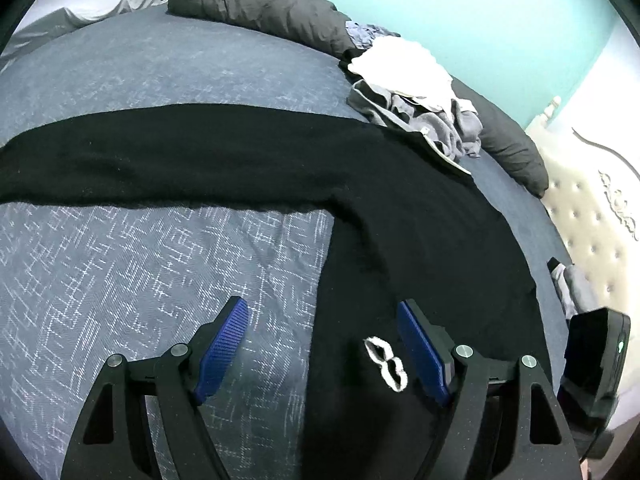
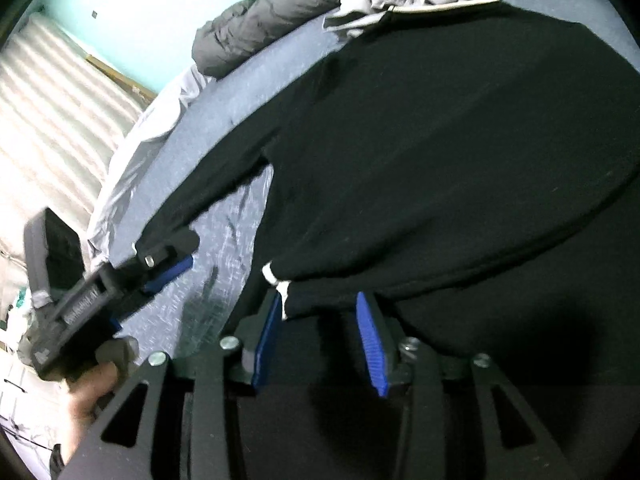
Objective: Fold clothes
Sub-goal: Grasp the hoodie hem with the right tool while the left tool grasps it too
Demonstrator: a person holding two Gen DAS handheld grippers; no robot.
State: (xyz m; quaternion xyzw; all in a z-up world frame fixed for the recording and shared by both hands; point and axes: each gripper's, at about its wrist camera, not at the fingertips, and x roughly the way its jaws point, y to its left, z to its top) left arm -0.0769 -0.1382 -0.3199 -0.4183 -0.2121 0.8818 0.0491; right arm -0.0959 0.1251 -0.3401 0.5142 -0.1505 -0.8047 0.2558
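left gripper [image 1: 322,346] fingers spread wide, holding nothing, hovering low over the near left edge of the black sweater [image 1: 420,232], one blue pad over the bedspread [image 1: 120,272], the other over the dark knit just right of a small white emblem [image 1: 386,364]. right gripper [image 2: 318,322] fingers part-spread around the near hem corner of the sweater, cloth bunched between the pads by the white mark [image 2: 276,280]; cannot tell if the pads actually pinch it or just flank it, view is blurred.

sweater lies spread flat on the bed, one sleeve [image 1: 160,156] stretched out far left, body running to the right. far right sits a pile of unfolded clothes [image 1: 416,96], its edge touching the sweater's far shoulder; dark duvet roll [image 1: 256,4] beyond.

risks: right side catches only one layer of the hem, so the lift drags crooked. left closes on bedspread along with the edge, pulling the cover up. the long sleeve trails and twists under the fold. lifting the body may tug the pile along since it overlaps.
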